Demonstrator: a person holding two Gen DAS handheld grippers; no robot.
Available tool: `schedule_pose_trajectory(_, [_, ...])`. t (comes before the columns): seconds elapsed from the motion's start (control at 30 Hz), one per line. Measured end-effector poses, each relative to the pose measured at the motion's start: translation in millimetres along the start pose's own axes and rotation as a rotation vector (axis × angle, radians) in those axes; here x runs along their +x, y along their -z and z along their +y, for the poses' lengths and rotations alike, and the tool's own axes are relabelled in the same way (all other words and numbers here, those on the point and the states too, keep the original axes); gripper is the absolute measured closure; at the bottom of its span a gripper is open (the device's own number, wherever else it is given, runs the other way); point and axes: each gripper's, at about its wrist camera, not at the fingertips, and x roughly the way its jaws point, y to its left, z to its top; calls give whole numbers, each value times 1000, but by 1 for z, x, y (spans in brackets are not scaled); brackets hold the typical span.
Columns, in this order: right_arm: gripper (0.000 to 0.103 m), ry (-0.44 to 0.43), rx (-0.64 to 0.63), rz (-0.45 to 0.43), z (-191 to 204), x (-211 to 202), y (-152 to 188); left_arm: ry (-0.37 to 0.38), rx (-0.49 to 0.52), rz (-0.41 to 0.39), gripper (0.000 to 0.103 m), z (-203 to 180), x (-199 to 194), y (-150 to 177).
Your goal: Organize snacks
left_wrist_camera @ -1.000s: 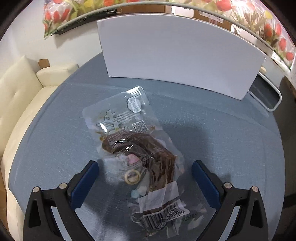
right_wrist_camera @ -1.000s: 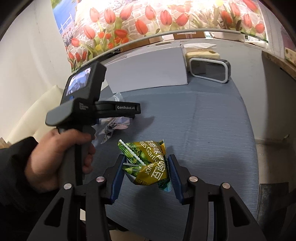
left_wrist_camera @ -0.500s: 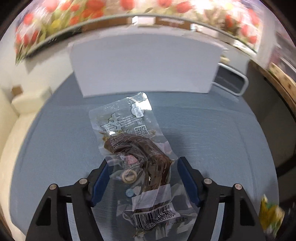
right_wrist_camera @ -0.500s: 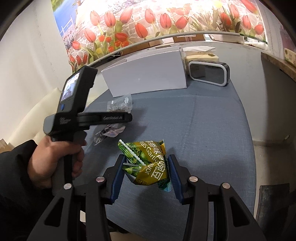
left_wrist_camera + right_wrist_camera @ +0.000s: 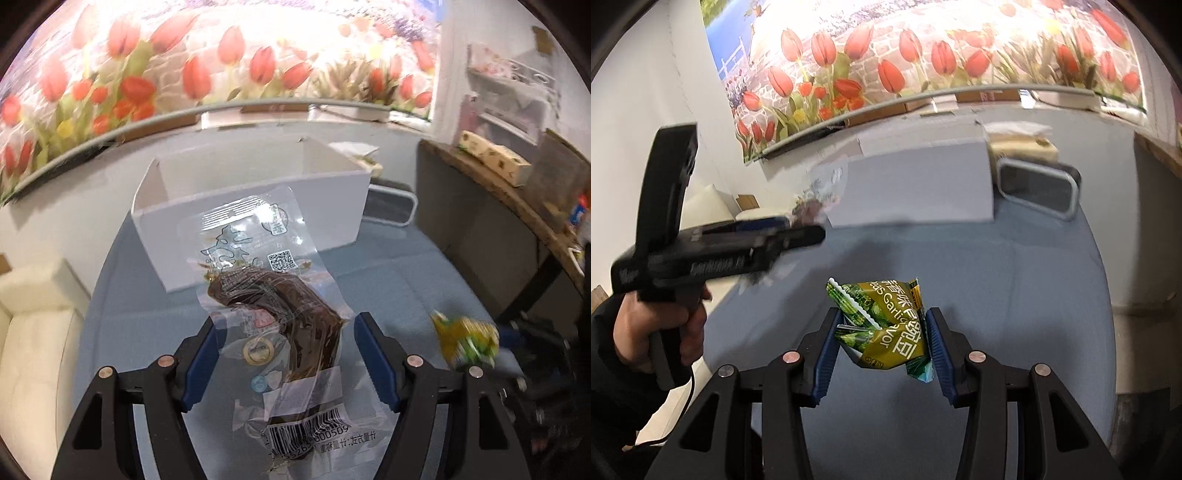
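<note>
My left gripper [image 5: 285, 332] is shut on a clear packet of dark brown snack [image 5: 273, 310] and holds it up off the blue table [image 5: 388, 288], tilted toward the open white box [image 5: 332, 210] behind it. My right gripper [image 5: 883, 321] is shut on a crumpled green snack packet [image 5: 882, 328], held above the table. In the right wrist view a hand [image 5: 683, 325] carries the left gripper at the left, with the blurred clear packet [image 5: 816, 199] in front of the white box [image 5: 916, 184]. The green packet [image 5: 465, 343] shows blurred at the right of the left wrist view.
A grey-rimmed dark tray [image 5: 1034, 184] lies on the table to the right of the box. A cream sofa [image 5: 37, 332] stands along the table's left side, and a wooden shelf [image 5: 517, 192] runs at the right. A tulip mural covers the back wall.
The left gripper's jaws closed on the clear packet and raised it off the table, so the box's inside now shows. The right gripper, still holding the green packet, moved nearer the box.
</note>
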Motion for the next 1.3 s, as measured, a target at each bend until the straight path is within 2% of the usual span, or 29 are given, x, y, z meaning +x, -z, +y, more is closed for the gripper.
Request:
schedule_pose_trajectory(0.13, [53,3,-8,-42,-1,18,-44,20,18,-37,27,18,-8,-27])
schedule_pose_trajectory(0.27, [53,3,19,-74,-12,47,-99,36,-9,-79,27,40,3,-67])
schedule_pose_trajectory(0.43, [53,33,-18,-128,-20,79,-166,56,-8,-111,27,72,31,-124])
schedule_pose_trajectory(0.63, [53,100,-46,-113,-32,119,-219,45,-36,-95,27,111,72,-168])
schedule_pose_trajectory(0.77, [53,123,-23,-73,-46,146,-229,38,-30,-54,24,123,99,-174])
schedule_pose_trajectory(0.83, [46,118,0,-40,-51,157,-227,36,-36,-24,21,125,111,-172])
schedule_pose_trajectory(0.87, [26,120,6,-25,-53,161,-225,35,-39,-4,7,125,117,-171])
schedule_pose_trajectory(0.9, [2,130,4,-20,-53,163,-223,58,-50,22,0,126,124,-170])
schedule_pose_trajectory(0.97, [0,161,-19,-29,-53,164,-218,81,-61,37,0,126,127,-166])
schedule_pose_trajectory(1.13, [0,199,8,-35,-60,159,-207,31,-49,27,0,121,127,-160])
schedule_pose_trajectory(1.3, [0,220,-7,-54,-54,143,-200,-34,-52,-28,0,119,108,-160])
